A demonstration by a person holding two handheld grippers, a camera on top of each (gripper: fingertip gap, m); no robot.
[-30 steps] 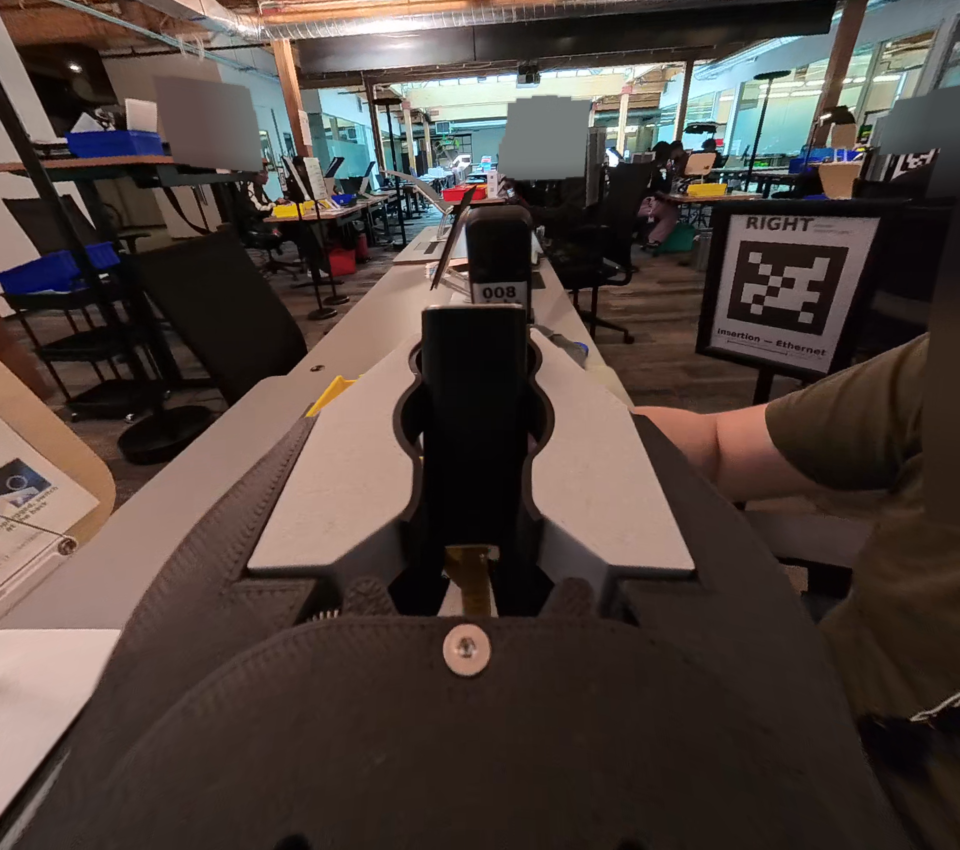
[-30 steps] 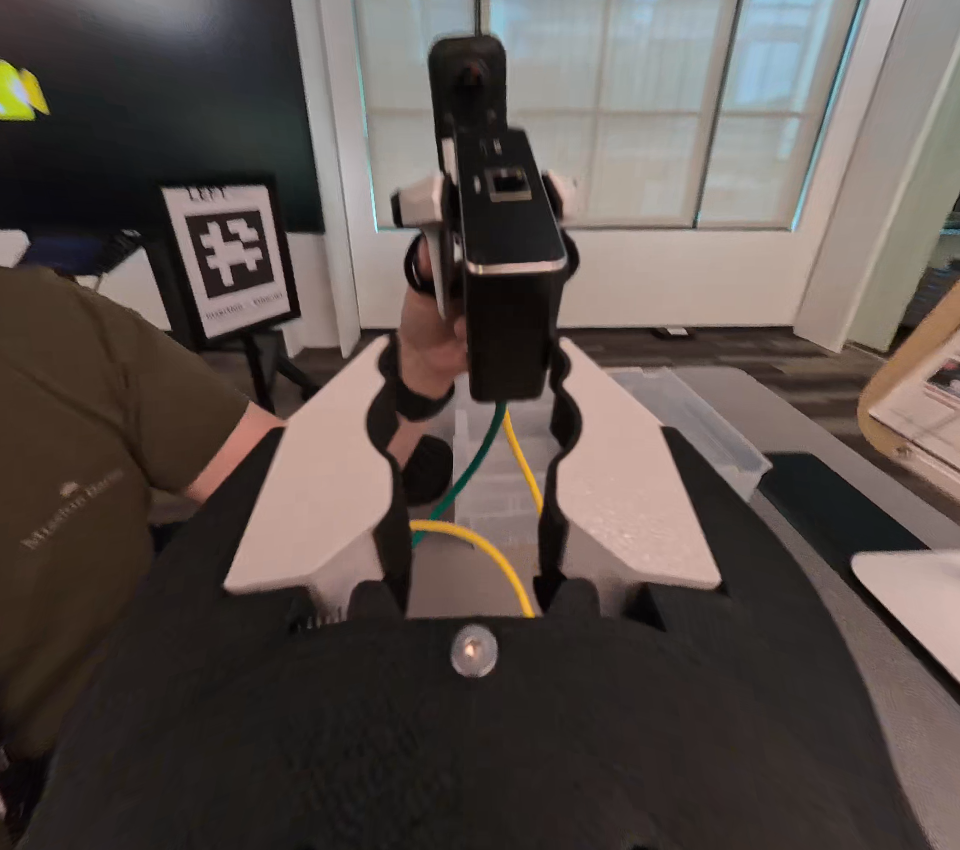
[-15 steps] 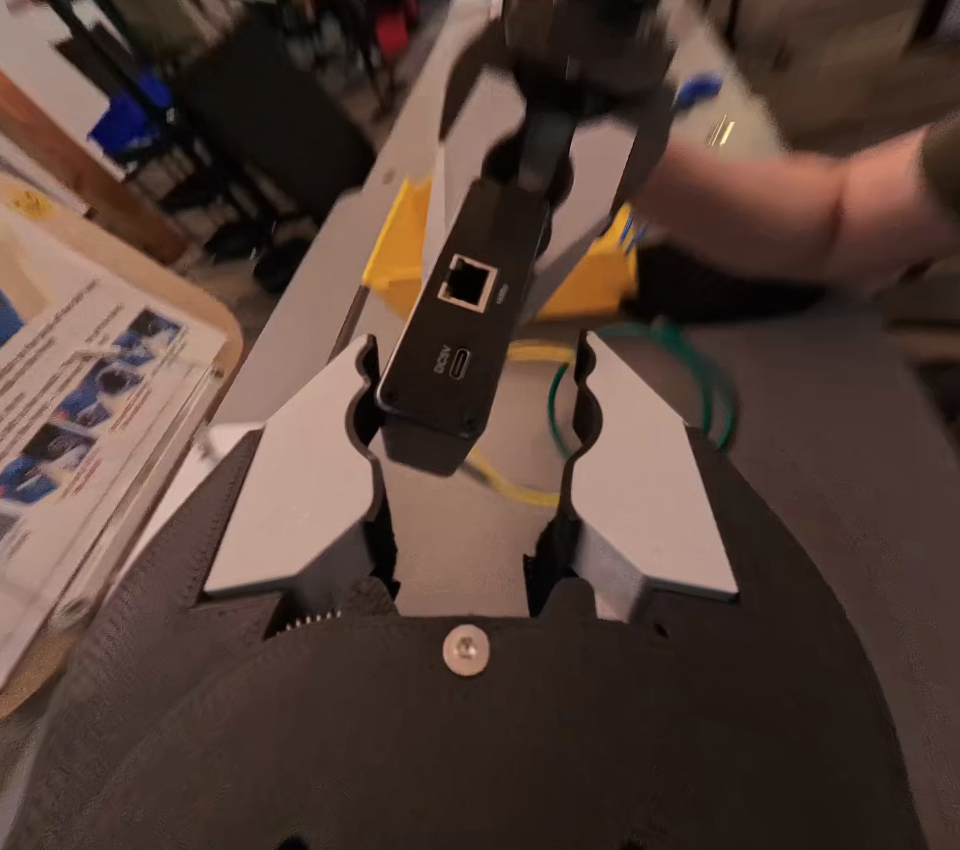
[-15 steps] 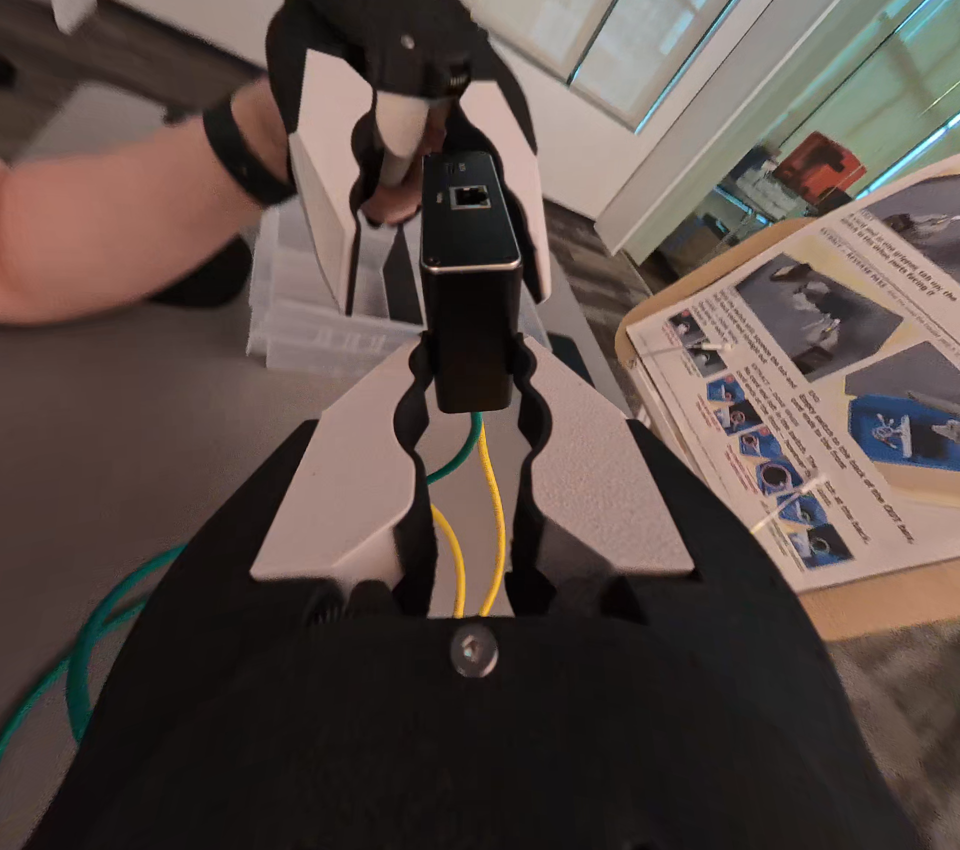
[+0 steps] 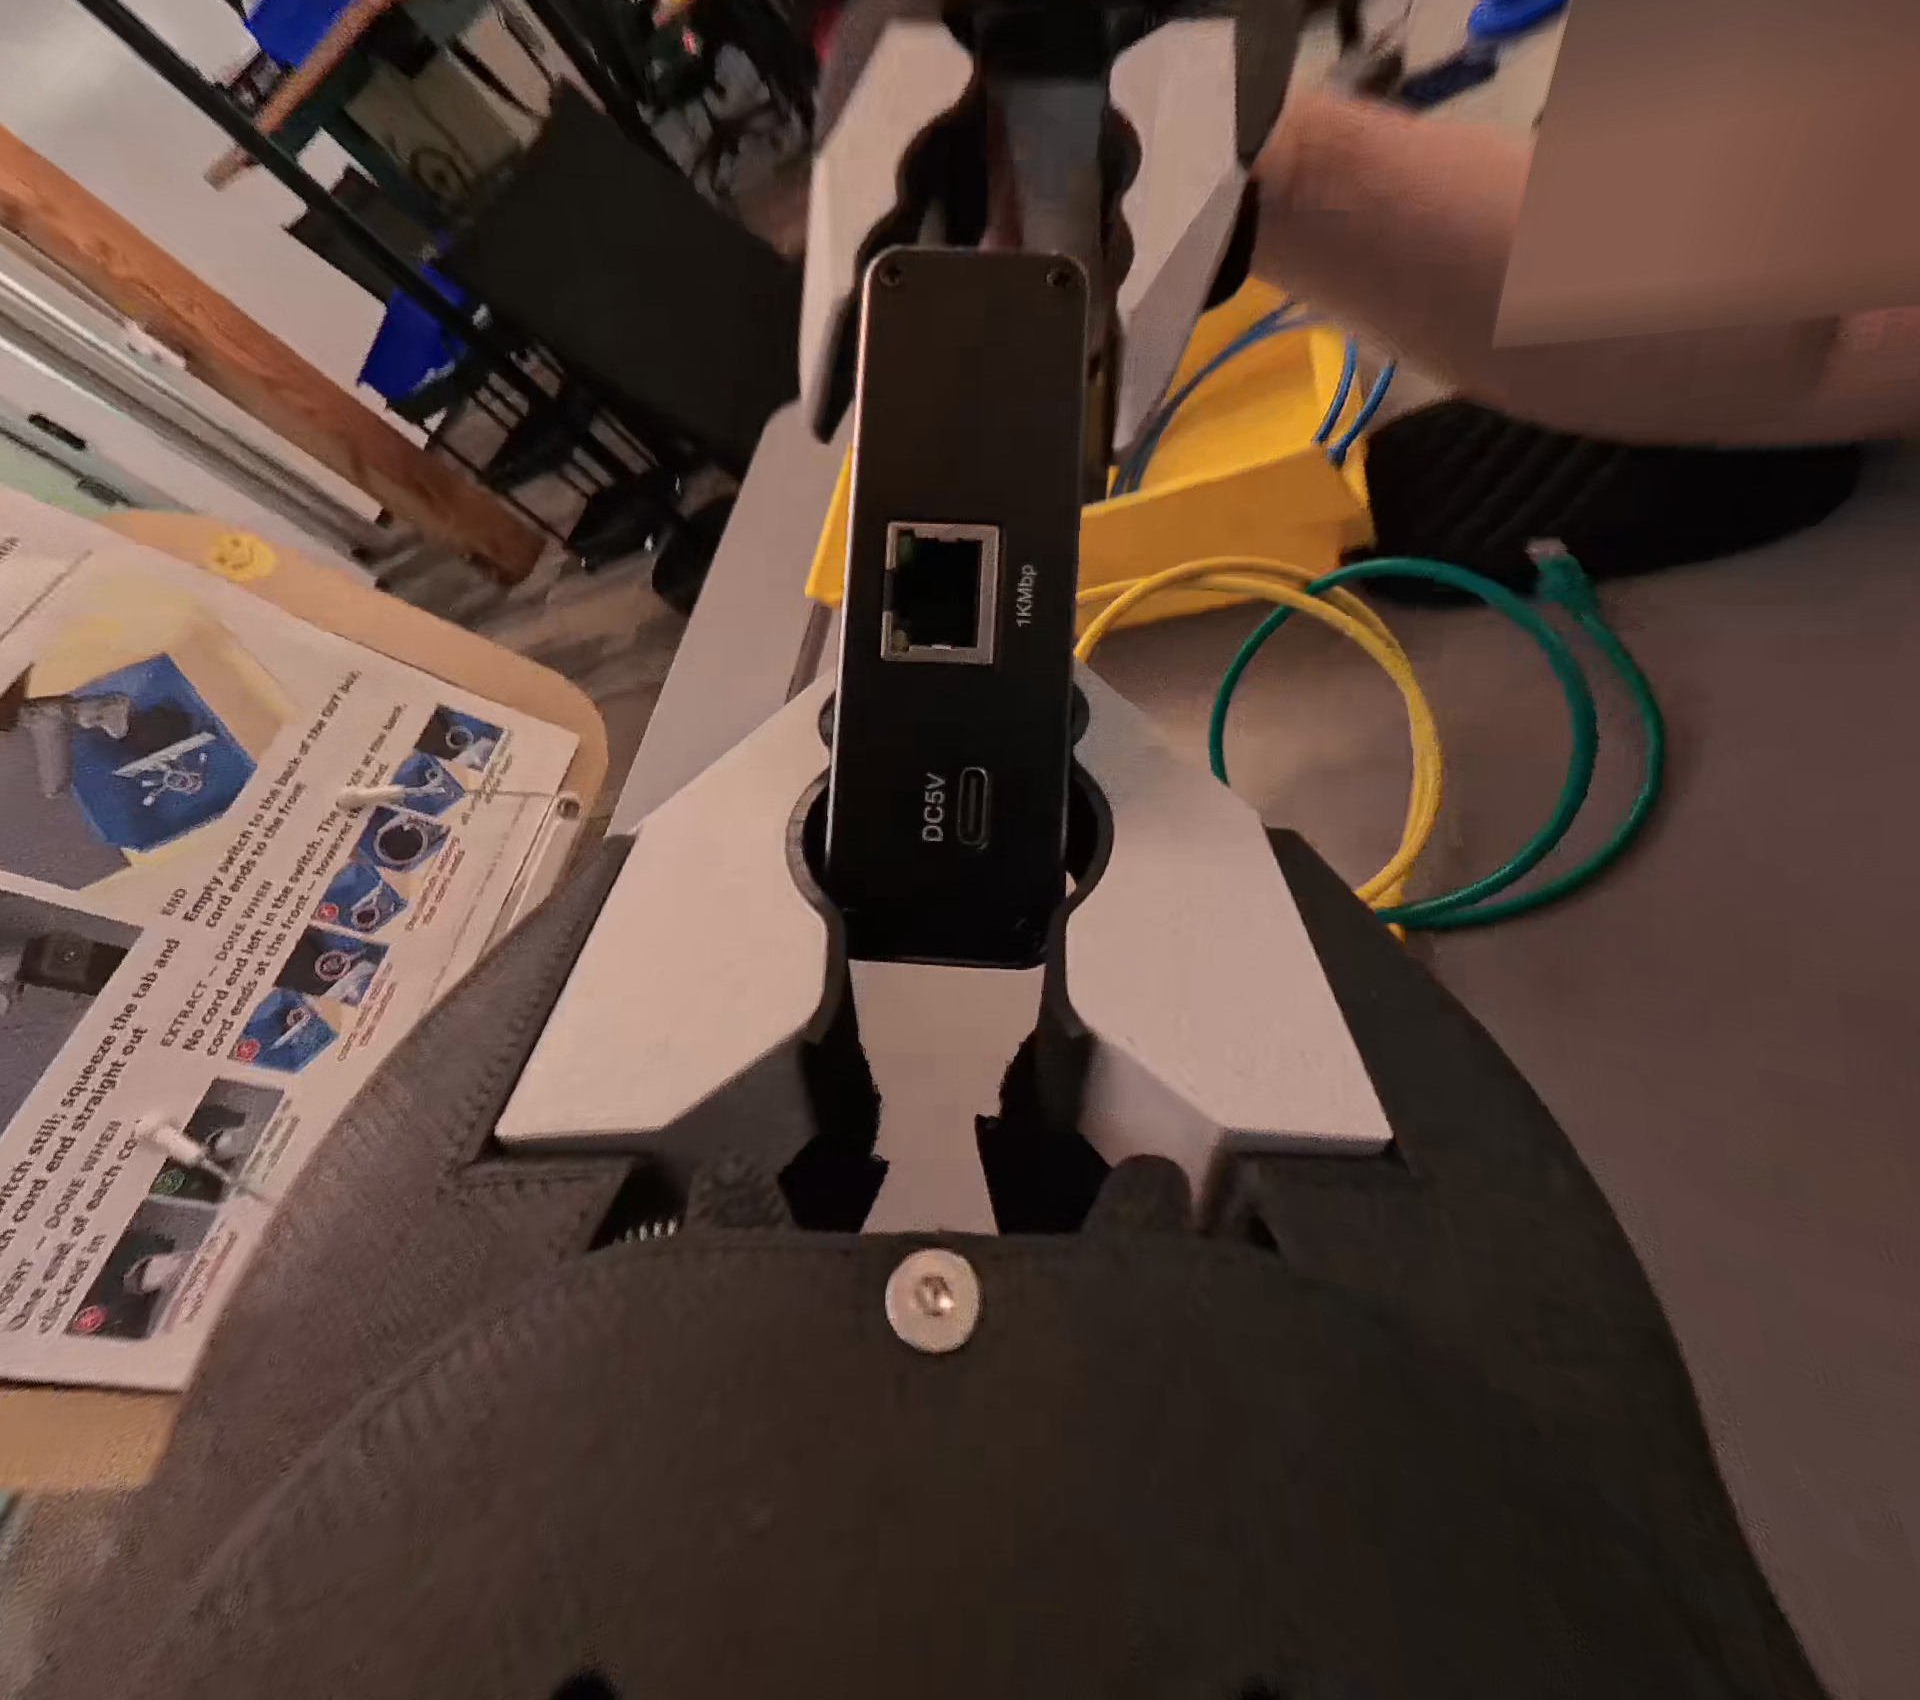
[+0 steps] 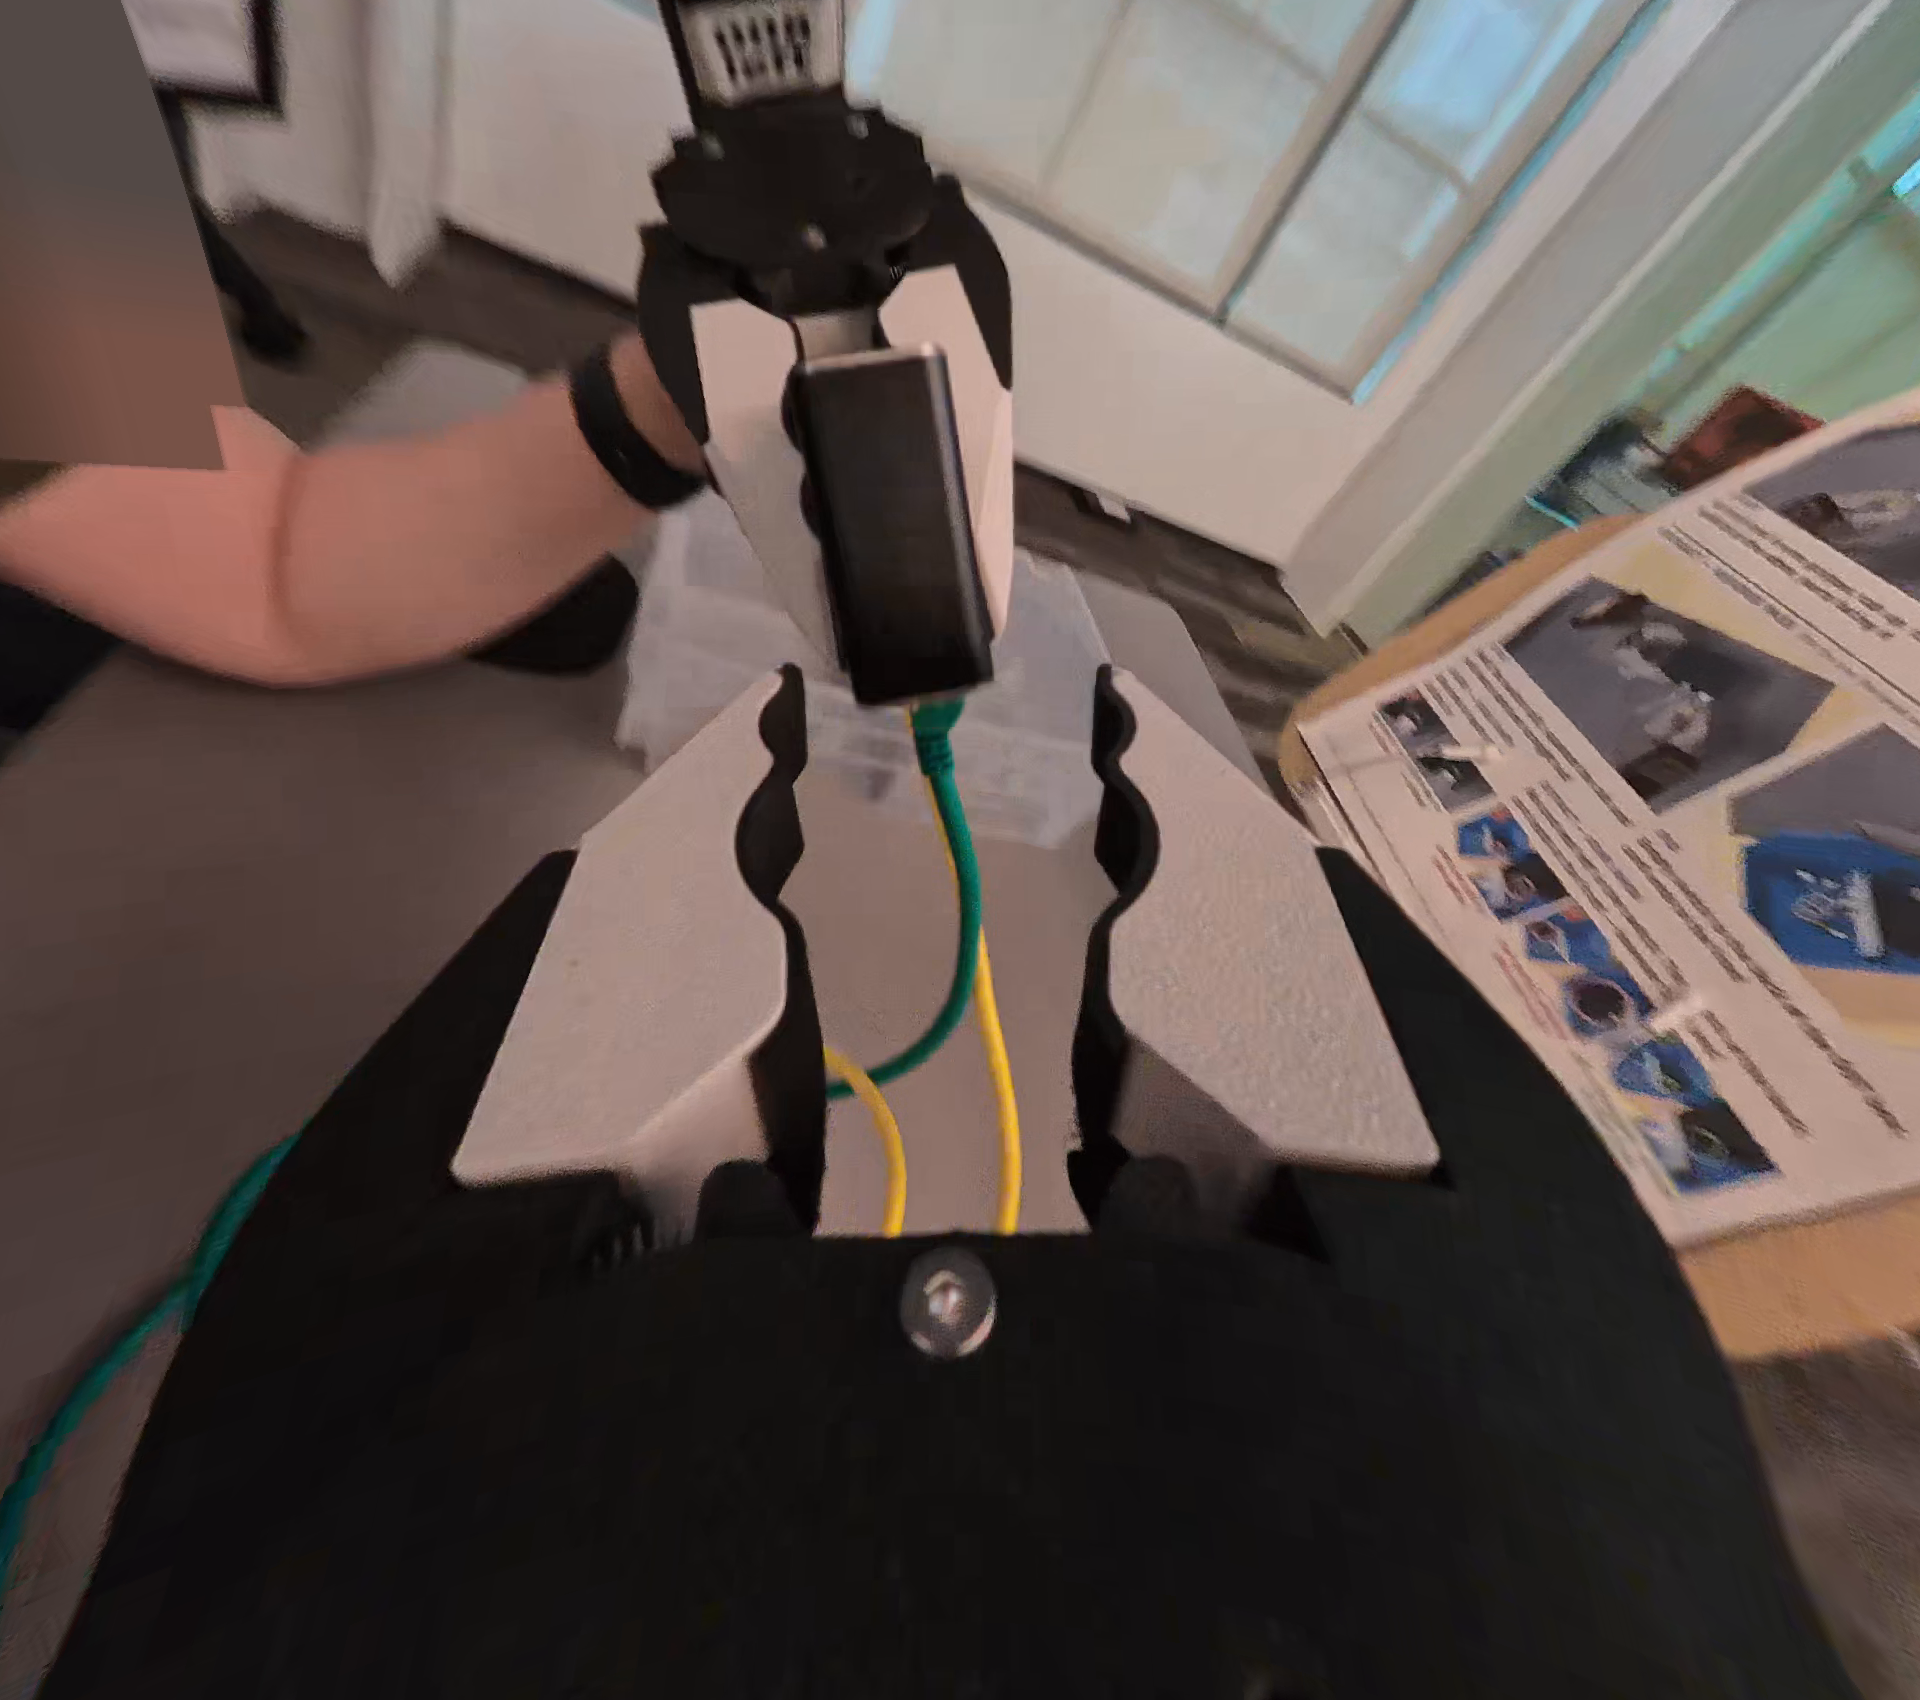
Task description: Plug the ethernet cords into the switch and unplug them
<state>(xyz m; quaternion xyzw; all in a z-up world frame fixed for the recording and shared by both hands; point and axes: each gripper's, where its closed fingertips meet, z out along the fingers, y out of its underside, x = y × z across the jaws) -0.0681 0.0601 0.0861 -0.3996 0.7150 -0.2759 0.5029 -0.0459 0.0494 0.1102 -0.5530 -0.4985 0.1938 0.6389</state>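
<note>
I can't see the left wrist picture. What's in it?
The left gripper jaws squeeze a black switch with one empty port facing the camera. Yellow cord and green cord lie looped on the grey table.

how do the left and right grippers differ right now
The left gripper is shut on the black switch; the right gripper is open and holds nothing. The left one's fingers press the switch's sides; through the right one's gap only the green cord and yellow cord show. Both have white fingers with black wavy inner edges.

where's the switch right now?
Left wrist view, centre: the switch is clamped in the left gripper, held above the table and cords.
</note>
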